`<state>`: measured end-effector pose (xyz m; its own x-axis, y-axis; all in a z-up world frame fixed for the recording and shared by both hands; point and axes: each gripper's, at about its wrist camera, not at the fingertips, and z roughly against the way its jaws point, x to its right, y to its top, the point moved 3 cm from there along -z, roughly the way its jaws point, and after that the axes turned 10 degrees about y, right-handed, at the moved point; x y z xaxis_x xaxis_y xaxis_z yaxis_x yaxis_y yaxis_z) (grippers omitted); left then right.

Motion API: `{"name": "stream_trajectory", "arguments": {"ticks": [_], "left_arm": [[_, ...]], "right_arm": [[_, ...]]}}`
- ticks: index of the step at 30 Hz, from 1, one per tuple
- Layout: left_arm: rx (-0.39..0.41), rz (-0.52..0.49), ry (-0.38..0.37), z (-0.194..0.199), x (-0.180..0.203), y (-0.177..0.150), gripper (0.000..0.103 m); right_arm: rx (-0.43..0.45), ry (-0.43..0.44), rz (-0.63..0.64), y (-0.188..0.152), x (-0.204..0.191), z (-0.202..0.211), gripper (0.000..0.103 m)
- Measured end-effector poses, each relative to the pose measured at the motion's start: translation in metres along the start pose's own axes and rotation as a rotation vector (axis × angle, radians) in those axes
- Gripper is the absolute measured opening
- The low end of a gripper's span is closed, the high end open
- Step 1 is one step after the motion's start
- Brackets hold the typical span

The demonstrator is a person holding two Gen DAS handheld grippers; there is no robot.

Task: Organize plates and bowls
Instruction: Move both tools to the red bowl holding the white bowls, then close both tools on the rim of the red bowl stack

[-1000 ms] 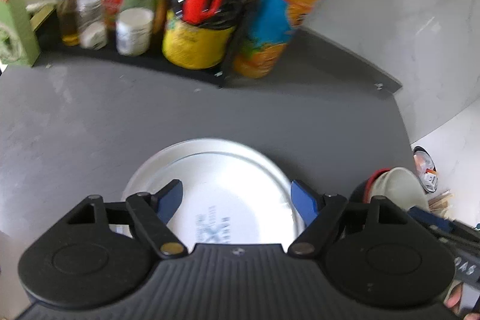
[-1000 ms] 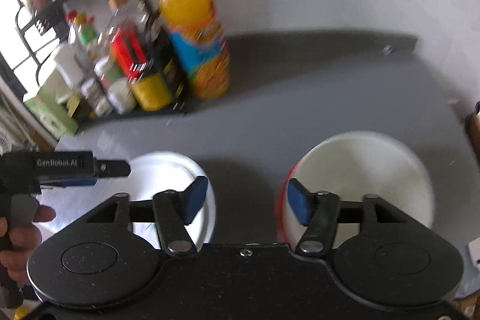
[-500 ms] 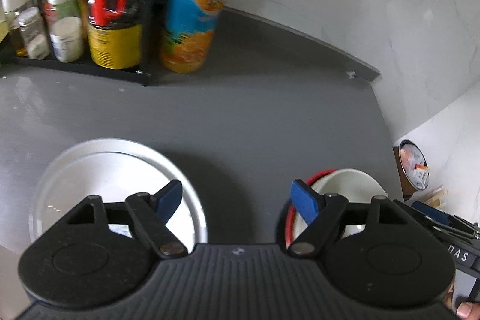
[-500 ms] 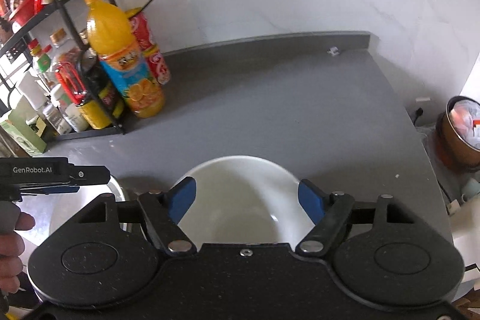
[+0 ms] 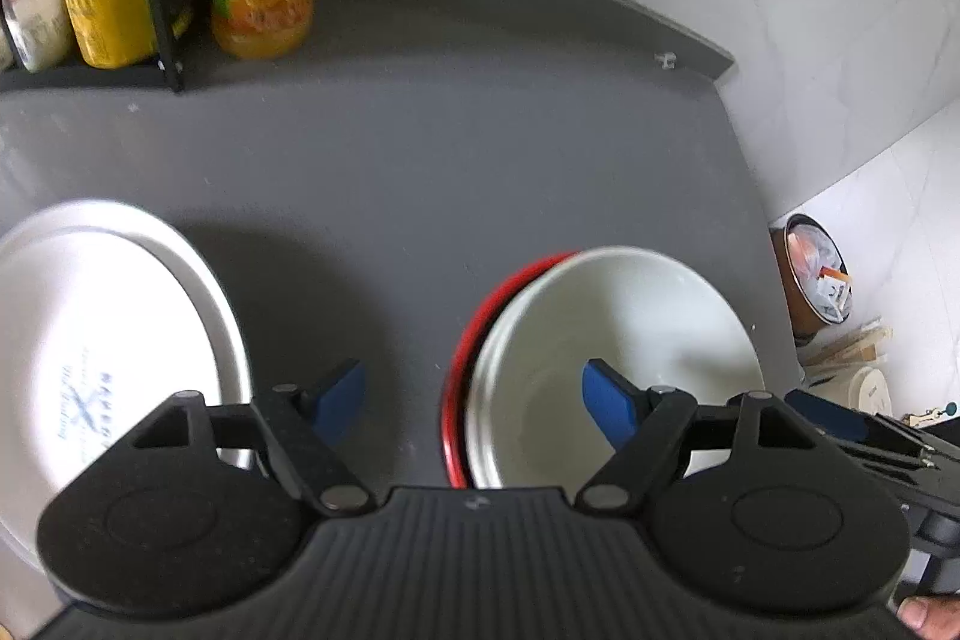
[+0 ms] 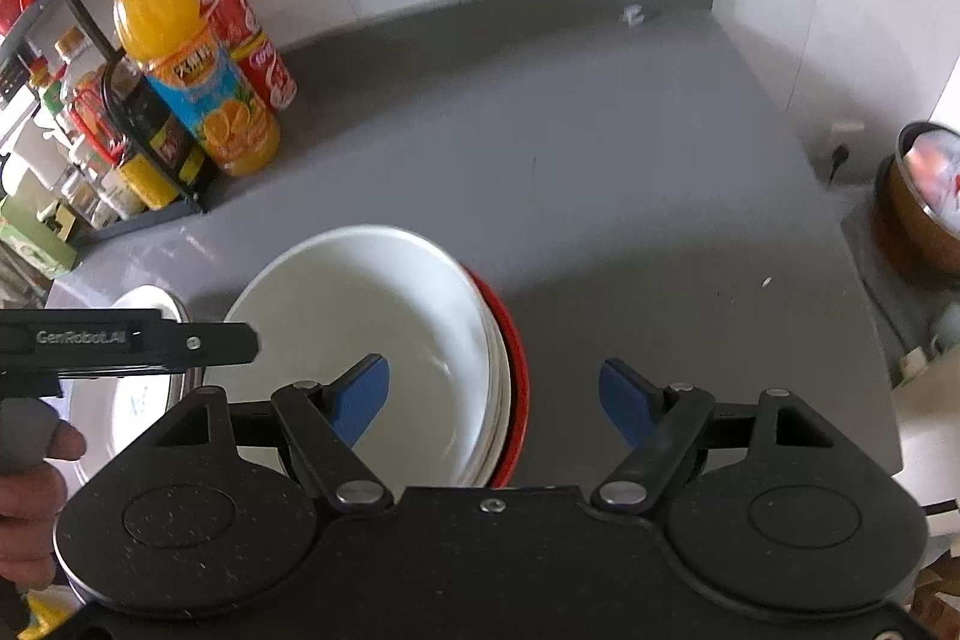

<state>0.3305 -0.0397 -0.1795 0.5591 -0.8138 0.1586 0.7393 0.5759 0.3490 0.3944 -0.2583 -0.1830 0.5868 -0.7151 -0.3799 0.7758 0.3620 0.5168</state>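
Drift rightward marks this last second: my left claw [image 5: 472, 392], jaws spread and empty, has slid off the flat white printed plate [image 5: 90, 340] at the grey bench's [image 5: 480, 147] near-left edge and now straddles the near rim of the white bowl [image 5: 618, 340] nested in a red-rimmed bowl [image 5: 474, 340]. My right claw [image 6: 495, 395], equally wide and empty, hovers beside that stack. How many bowls nest there is hidden; the plate is cut off.
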Motion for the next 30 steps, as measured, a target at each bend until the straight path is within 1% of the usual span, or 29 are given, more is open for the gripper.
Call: {"name": "stream_trajectory", "arguments": {"ticks": [3, 5, 6, 9, 10, 12, 13, 14, 15, 17, 21, 23, 26, 30], "left_arm": [[-0.021, 0.008, 0.005, -0.009, 0.005, -0.005, 0.078], [-0.038, 0.017, 0.006, -0.015, 0.007, -0.008, 0.077], [-0.049, 0.021, 0.008, -0.017, 0.007, -0.008, 0.077], [-0.066, 0.031, 0.011, -0.024, 0.009, -0.012, 0.073], [-0.069, 0.035, 0.007, -0.026, 0.01, -0.013, 0.07], [-0.082, 0.042, 0.004, -0.029, 0.011, -0.015, 0.063], [-0.085, 0.043, 0.002, -0.031, 0.012, -0.015, 0.058], [-0.087, 0.045, -0.002, -0.032, 0.014, -0.015, 0.054], [-0.089, 0.049, 0.004, -0.034, 0.014, -0.015, 0.053], [-0.09, 0.057, 0.019, -0.037, 0.014, -0.015, 0.048], [-0.097, 0.076, 0.034, -0.045, 0.013, -0.014, 0.042], [-0.103, 0.092, 0.045, -0.05, 0.011, -0.013, 0.033], [-0.107, 0.129, 0.035, -0.054, 0.007, -0.013, 0.034], [-0.101, 0.126, 0.032, -0.055, 0.006, -0.013, 0.034]], "right_arm": [[-0.041, 0.034, -0.01, -0.003, 0.003, -0.007, 0.066], [-0.067, 0.054, -0.018, -0.004, 0.006, -0.013, 0.054], [-0.077, 0.06, -0.021, -0.005, 0.007, -0.015, 0.053], [-0.103, 0.078, -0.044, -0.009, 0.011, -0.021, 0.041], [-0.11, 0.088, -0.056, -0.011, 0.013, -0.023, 0.035], [-0.117, 0.096, -0.068, -0.013, 0.015, -0.026, 0.032], [-0.118, 0.096, -0.07, -0.014, 0.016, -0.027, 0.03], [-0.117, 0.099, -0.071, -0.014, 0.017, -0.028, 0.03], [-0.117, 0.104, -0.074, -0.014, 0.019, -0.028, 0.03], [-0.119, 0.111, -0.081, -0.014, 0.02, -0.03, 0.03], [-0.121, 0.115, -0.089, -0.014, 0.023, -0.035, 0.029], [-0.123, 0.116, -0.092, -0.013, 0.025, -0.038, 0.029], [-0.129, 0.116, -0.092, -0.014, 0.027, -0.042, 0.028], [-0.126, 0.109, -0.071, -0.015, 0.026, -0.043, 0.026]]}}
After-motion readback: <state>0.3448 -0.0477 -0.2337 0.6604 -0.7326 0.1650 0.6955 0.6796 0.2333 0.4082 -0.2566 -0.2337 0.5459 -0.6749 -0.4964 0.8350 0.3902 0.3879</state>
